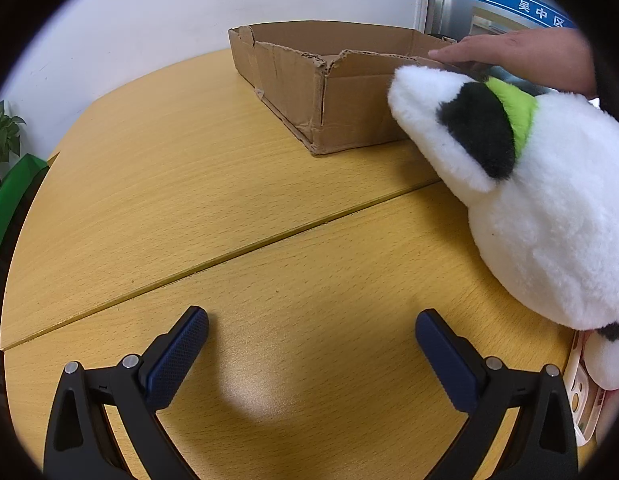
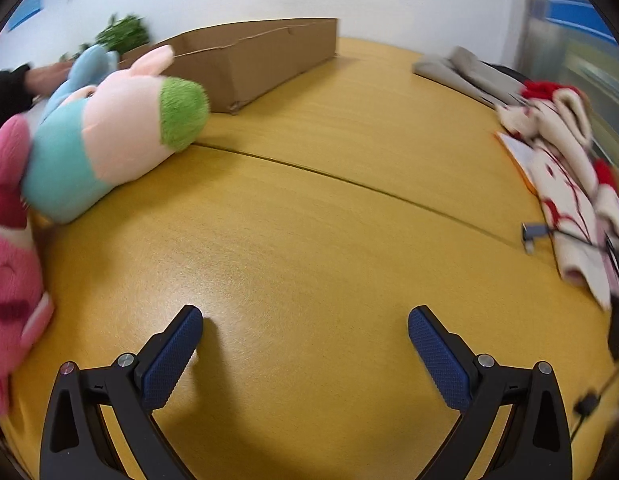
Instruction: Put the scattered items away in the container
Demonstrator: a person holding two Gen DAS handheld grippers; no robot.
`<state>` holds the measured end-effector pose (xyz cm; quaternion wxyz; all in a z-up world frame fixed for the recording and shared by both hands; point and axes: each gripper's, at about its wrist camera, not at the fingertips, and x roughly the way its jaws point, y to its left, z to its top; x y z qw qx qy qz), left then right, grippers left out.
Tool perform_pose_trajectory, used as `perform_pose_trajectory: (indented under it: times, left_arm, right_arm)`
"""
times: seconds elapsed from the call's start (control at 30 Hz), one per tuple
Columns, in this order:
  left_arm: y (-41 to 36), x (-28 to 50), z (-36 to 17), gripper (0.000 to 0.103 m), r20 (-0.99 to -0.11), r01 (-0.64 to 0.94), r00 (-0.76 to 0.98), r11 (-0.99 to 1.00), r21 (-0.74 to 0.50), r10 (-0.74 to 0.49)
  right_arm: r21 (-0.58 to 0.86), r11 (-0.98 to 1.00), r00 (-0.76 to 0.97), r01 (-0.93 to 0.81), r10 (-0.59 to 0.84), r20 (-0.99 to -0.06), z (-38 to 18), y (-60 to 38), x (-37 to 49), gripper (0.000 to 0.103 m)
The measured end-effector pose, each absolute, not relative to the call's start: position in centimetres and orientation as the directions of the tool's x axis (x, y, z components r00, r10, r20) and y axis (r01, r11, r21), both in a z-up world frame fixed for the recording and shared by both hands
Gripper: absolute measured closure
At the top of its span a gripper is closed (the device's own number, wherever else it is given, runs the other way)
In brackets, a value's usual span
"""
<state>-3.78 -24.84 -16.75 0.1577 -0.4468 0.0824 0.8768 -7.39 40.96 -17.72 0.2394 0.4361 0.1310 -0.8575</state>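
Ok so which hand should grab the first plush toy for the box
Left, probably. Its open tongs sit just beside the white, black and green plush toy, which lies against the brown cardboard box. The right tongs, also open, face bare wooden table.

Bright; tabletop glare; rt-edge blur

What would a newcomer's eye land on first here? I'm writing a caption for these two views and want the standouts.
In the left wrist view, a big white plush toy with a black and green patch fills the right side, next to the open cardboard box, whose rim a bare hand rests on. In the right wrist view, pastel plush toys crowd the left of the yellow table, with red-and-cream ones at its right edge.
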Motion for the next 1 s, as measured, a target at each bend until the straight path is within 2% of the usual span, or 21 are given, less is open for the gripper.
perform_pose_trajectory:
  times: [0.1, 0.27, 0.4, 0.57, 0.67, 0.77, 1.0]
  left_arm:
    - [-24.8, -3.8, -16.7, 0.000, -0.809, -0.350, -0.551, -0.937, 0.003, 0.203]
    - [-24.8, -3.8, -16.7, 0.000, -0.809, -0.350, -0.551, -0.937, 0.003, 0.203]
    - [-24.8, -3.8, -16.7, 0.000, -0.809, -0.350, -0.551, -0.937, 0.003, 0.203]
    - [-24.8, -3.8, -16.7, 0.000, -0.809, -0.350, -0.551, -0.937, 0.003, 0.203]
    - [-24.8, -3.8, -16.8, 0.000, -0.809, -0.350, -0.551, -0.937, 0.003, 0.203]
    - [-24.8, -3.8, -16.7, 0.000, -0.809, -0.350, -0.552, -0.937, 0.003, 0.203]
    - [-24.5, -3.9, -16.7, 0.000, -0.809, -0.335, -0.555, -0.942, 0.003, 0.195]
  right_arm:
    - [0.032, -0.826, -0.479, 0.563, -0.358, -0.802, -17.1, 41.2, -5.7, 0.000]
    - [0.148, -0.899, -0.627, 0.412, -0.397, -0.670, -12.2, 43.5, -1.4, 0.000]
    - [0.139, -0.913, -0.742, 0.385, -0.395, -0.542, -7.2, 42.2, 3.9, 0.000]
    - [0.159, -0.876, -0.745, 0.456, -0.473, -0.470, -4.1, 37.4, 9.0, 0.000]
    - [0.253, -0.815, -0.695, 0.521, -0.577, -0.430, -4.0, 34.1, 10.3, 0.000]
    - [0.232, -0.827, -0.678, 0.512, -0.555, -0.481, -4.8, 30.6, 10.6, 0.000]
    - [0.132, -0.935, -0.637, 0.330, -0.323, -0.699, -11.2, 24.8, 9.2, 0.000]
